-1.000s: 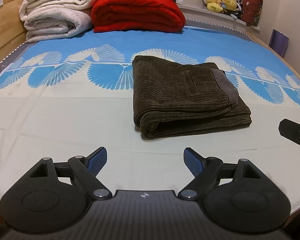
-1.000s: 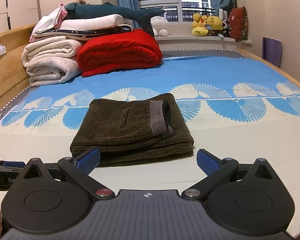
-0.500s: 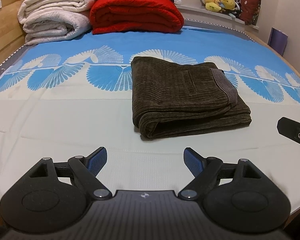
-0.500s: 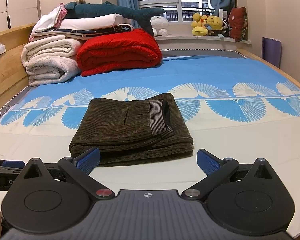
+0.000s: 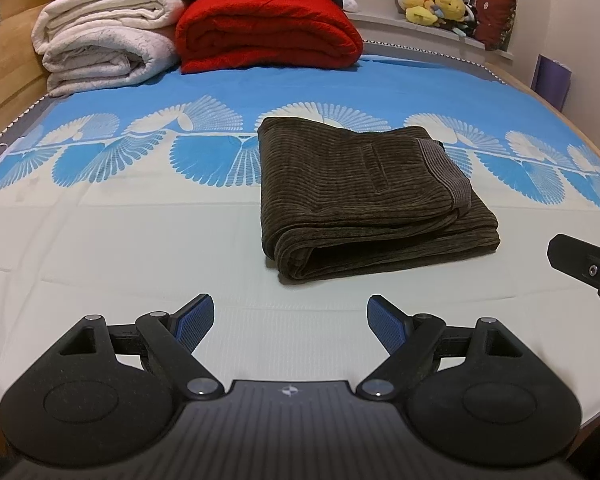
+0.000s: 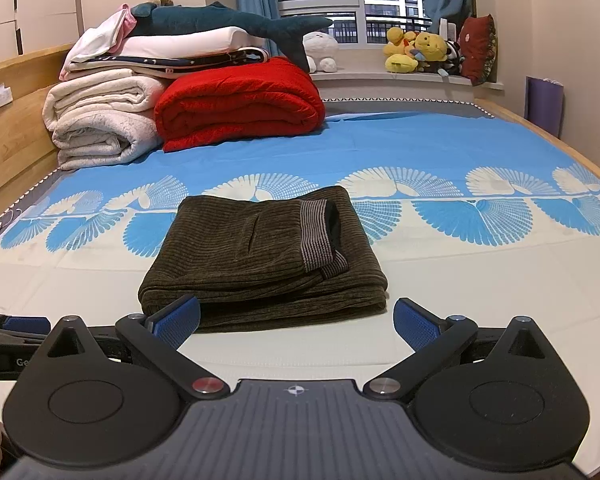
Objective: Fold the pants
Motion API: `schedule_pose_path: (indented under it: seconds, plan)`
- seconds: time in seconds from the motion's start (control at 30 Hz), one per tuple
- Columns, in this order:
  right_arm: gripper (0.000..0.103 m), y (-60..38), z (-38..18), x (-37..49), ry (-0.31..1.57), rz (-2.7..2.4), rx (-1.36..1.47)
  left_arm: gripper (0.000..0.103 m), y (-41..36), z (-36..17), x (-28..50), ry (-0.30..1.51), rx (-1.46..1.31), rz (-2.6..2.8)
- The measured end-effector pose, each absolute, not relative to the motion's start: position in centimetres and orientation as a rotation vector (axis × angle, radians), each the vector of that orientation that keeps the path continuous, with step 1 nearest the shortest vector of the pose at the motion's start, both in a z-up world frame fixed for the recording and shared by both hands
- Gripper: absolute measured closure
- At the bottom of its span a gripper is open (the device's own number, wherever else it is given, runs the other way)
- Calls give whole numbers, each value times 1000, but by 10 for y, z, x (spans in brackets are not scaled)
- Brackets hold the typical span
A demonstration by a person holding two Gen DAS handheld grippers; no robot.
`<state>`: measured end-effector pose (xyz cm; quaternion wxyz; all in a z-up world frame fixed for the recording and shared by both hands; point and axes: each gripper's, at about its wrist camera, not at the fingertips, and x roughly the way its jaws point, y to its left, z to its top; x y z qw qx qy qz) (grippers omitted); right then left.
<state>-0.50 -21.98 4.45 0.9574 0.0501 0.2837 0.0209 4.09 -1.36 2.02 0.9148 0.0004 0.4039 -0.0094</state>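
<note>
Dark brown corduroy pants (image 5: 364,196) lie folded into a thick rectangle on the bed (image 5: 100,240), with the grey ribbed waistband on top at the right. In the right wrist view the pants (image 6: 260,256) sit just beyond the fingers. My left gripper (image 5: 290,322) hovers open near the bed's front edge, short of the fold, with nothing between its blue pads. My right gripper (image 6: 296,322) is open too and holds nothing; part of it (image 5: 584,268) shows at the right edge of the left wrist view.
Folded white blankets (image 6: 100,120) and a red quilt (image 6: 240,100) are stacked at the head of the bed, with a plush shark (image 6: 228,20) on top. Soft toys (image 6: 420,50) line the window sill. A wooden bed frame (image 6: 12,140) runs along the left.
</note>
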Motion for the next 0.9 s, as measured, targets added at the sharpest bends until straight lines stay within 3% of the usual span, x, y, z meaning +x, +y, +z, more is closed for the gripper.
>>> schedule_pose_path:
  seconds: [0.9]
  plan:
    - [1, -229, 43, -4, 585, 64, 87, 15, -16, 18, 41, 826, 22, -38]
